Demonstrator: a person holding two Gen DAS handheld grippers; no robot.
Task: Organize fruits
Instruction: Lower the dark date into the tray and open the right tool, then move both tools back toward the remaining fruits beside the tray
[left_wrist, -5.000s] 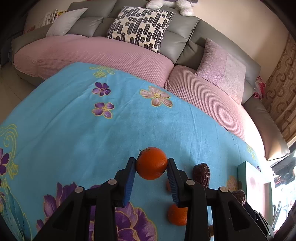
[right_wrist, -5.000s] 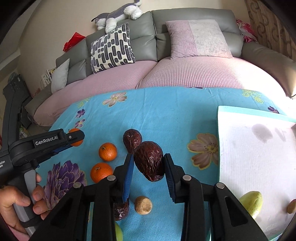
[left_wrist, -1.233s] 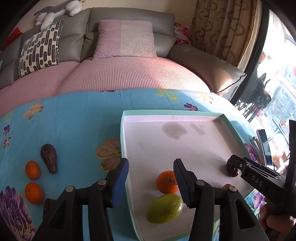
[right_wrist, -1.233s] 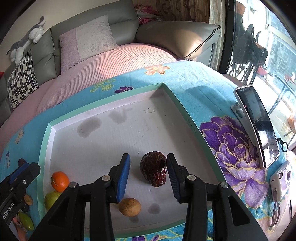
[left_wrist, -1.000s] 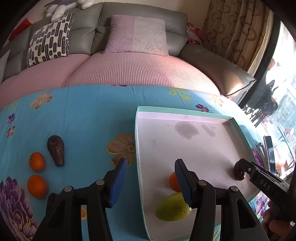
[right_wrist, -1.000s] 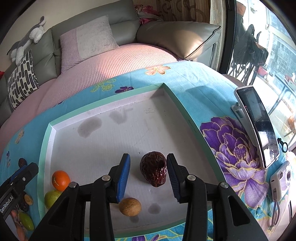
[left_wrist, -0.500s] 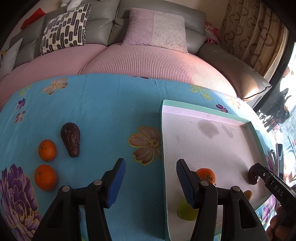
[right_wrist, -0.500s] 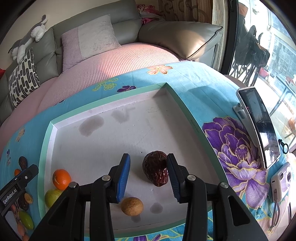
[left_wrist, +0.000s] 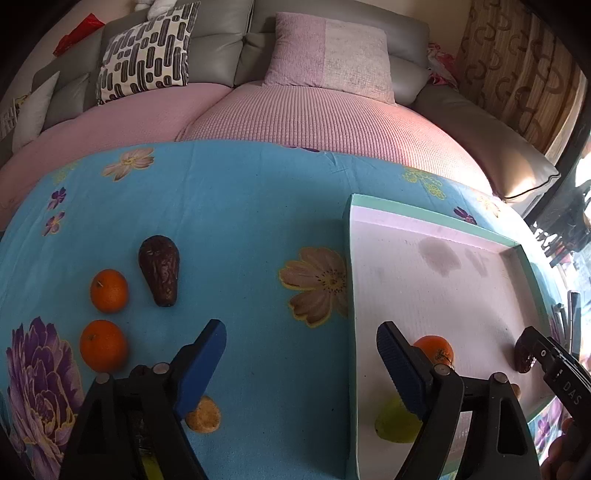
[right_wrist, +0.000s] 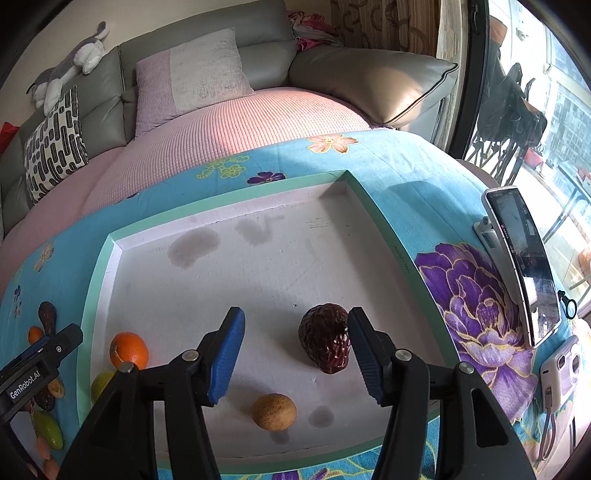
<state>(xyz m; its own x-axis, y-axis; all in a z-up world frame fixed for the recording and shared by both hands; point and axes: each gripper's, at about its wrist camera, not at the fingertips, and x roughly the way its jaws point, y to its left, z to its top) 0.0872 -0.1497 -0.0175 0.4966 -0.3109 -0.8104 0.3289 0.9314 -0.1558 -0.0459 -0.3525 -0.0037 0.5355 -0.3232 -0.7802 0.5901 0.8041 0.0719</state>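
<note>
Blue floral tablecloth, white tray, two oranges, dark avocado, phone

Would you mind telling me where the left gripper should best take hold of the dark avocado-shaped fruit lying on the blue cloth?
Grip the dark avocado-shaped fruit across its broad upper body rather than the tapering tip. It lies flat with the narrow end towards the camera, so coming from above with the left gripper, now open, one finger on each long side, looks safest. The nearer orange leaves little room on that side.
</note>
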